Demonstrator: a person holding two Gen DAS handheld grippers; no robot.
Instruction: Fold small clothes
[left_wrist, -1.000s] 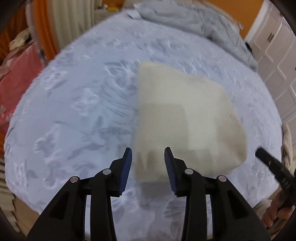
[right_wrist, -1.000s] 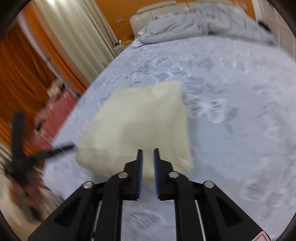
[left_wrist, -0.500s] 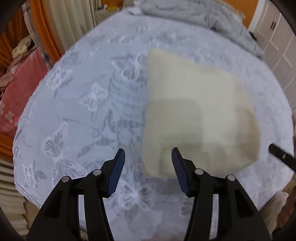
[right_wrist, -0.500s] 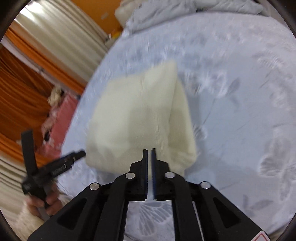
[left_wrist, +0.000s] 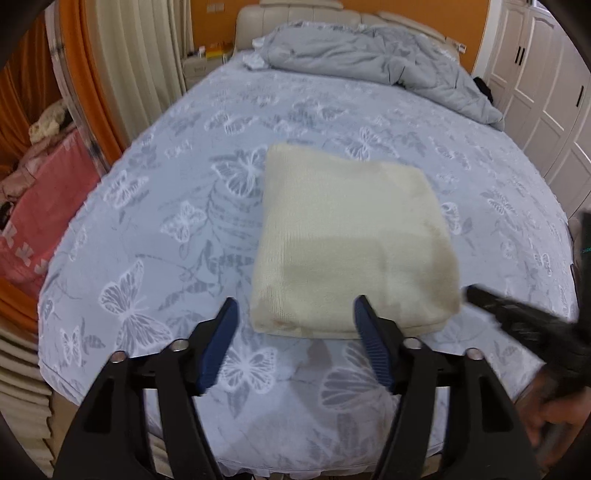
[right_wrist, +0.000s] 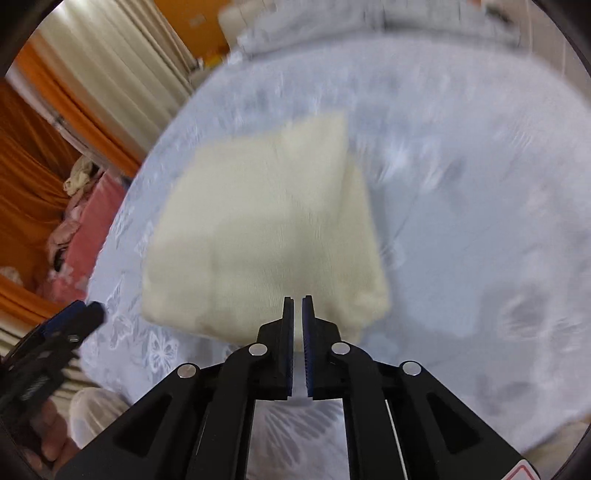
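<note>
Orange walls and pale curtains (left_wrist: 147, 66) frame a bedroom where a blue butterfly-print bedspread (left_wrist: 155, 206) covers the bed and a rumpled grey duvet (left_wrist: 369, 62) lies bunched against the headboard. White wardrobe doors (left_wrist: 546, 110) stand to one side, and a pink cloth (left_wrist: 40, 229) sits heaped off the opposite edge.

Near the foot of the bed rests the folded cream garment (left_wrist: 351, 243), a neat thick square lying flat on the bedspread, free of both tools. The left claw (left_wrist: 295, 325) has just been opening; its blue pads stand wide apart with nothing between them, hovering just short of the garment's near edge. The right claw (right_wrist: 298, 317) has just eased apart to a narrow slit and holds nothing; it hangs above the garment's near corner, its view smeared by motion.

The fold looks finished, so the risks lie in the retreat. A pad that catches the knit could drag the top layer and spring the stack open. The garment also sits close to the bed's edge, where a careless nudge could slide it toward the floor. The soft bedspread may wrinkle under any push, tilting the pile.
</note>
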